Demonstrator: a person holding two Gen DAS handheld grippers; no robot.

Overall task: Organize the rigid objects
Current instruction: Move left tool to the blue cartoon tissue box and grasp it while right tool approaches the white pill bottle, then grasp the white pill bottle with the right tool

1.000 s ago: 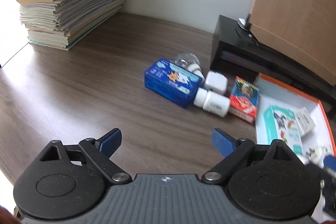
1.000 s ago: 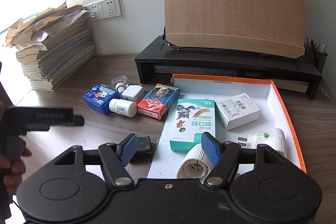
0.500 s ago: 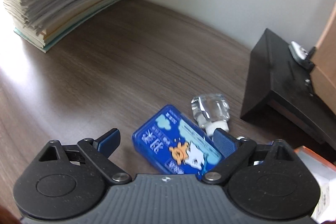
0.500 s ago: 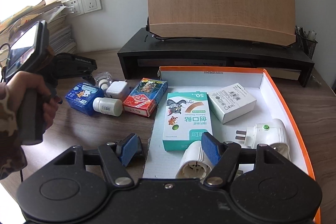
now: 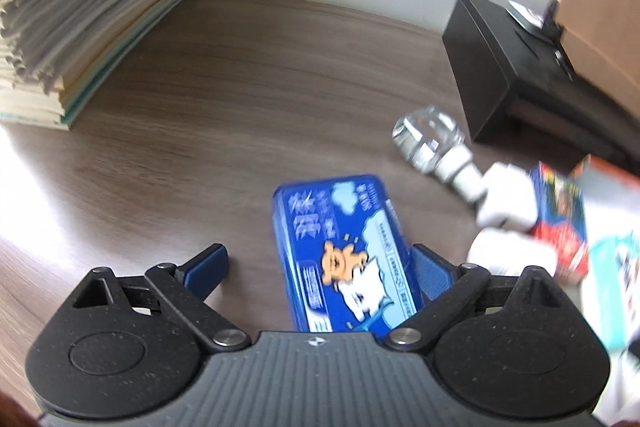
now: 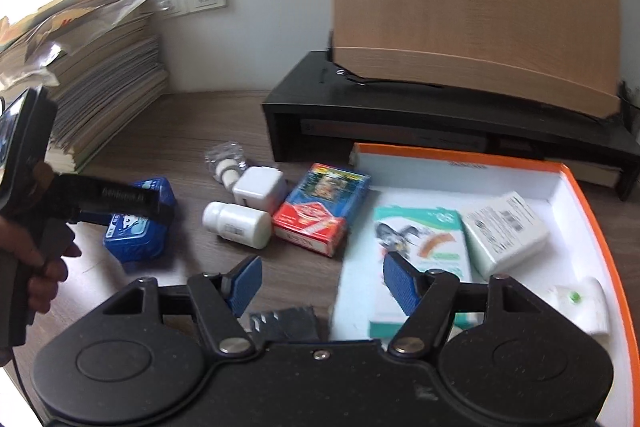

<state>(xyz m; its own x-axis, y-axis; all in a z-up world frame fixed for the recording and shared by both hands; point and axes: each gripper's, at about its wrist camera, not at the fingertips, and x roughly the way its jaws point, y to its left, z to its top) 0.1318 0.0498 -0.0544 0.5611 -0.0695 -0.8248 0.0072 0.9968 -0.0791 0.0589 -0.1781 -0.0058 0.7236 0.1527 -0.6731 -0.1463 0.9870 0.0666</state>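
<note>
Boxes already sit in your tray [image 6: 576, 187]; five items remain left on the surface [image 5: 240, 107]. Your left gripper [image 5: 320, 263], fingers released, straddles the blue tin [image 5: 344, 255]; right gripper [image 6: 322, 277] released too.

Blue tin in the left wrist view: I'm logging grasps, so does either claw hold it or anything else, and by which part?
Nothing is held. The open left claw straddles the blue tin without clamping it. The right claw is open and empty.
</note>
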